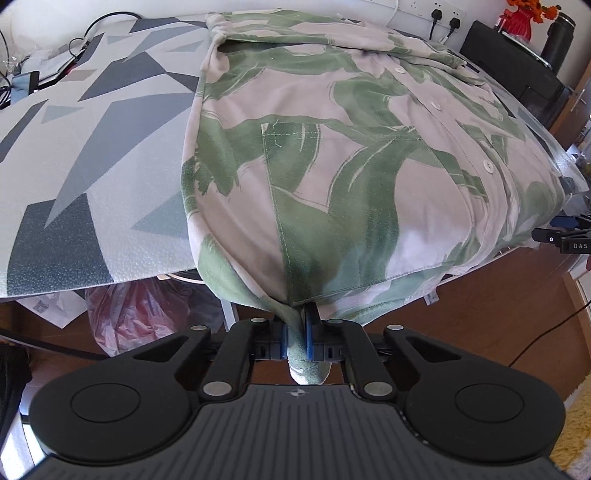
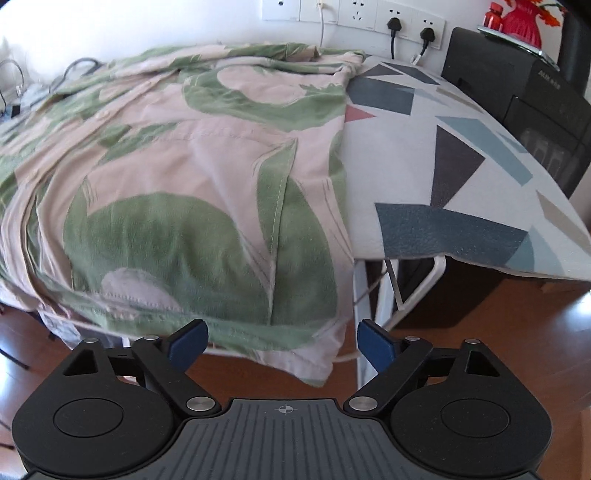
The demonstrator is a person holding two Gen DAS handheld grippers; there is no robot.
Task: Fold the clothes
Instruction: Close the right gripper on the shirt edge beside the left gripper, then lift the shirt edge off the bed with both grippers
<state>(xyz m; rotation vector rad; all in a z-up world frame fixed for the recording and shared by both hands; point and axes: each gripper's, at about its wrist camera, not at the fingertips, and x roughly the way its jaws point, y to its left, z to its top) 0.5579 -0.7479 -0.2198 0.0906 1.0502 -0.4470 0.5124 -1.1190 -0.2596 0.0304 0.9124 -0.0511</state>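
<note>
Surface: patterned table cover [image 1: 92,155] with grey and blue triangles, spread on a white-legged table against a wall with sockets [image 2: 354,16]; wood floor below.
Far left: we see cables and clutter at the table's far left edge [image 1: 22,74], clear of the work.
Shirt: the leaf-print shirt [image 1: 332,147] lies buttoned and face up across the cover, its hem hanging over the near edge (collar end toward the wall).
Left gripper: our left gripper [image 1: 296,338] is clamped on the hem's left corner; a twist of green cloth is pinched between the blue pads [image 1: 282,338] and pokes out behind them.
Right gripper: our right gripper [image 2: 282,343] stands wide apart, holding nothing, the hem's right corner [image 2: 314,369] dangling between its pads and just ahead of them; they do not touch the cloth yet.
Far right: a black box [image 2: 517,103] sits near the table's right end.
Step, as we judge it: both hem corners taken, then the lower half carried up toward the collar.
Risk one: if we close the right side too shallow, only the edge is caught and it slips on the lift.
Risk two: pulling with the left alone would drag the shirt askew and wrinkle the placket.
Risk three: catching only the top layer would let the back panel sag.
</note>
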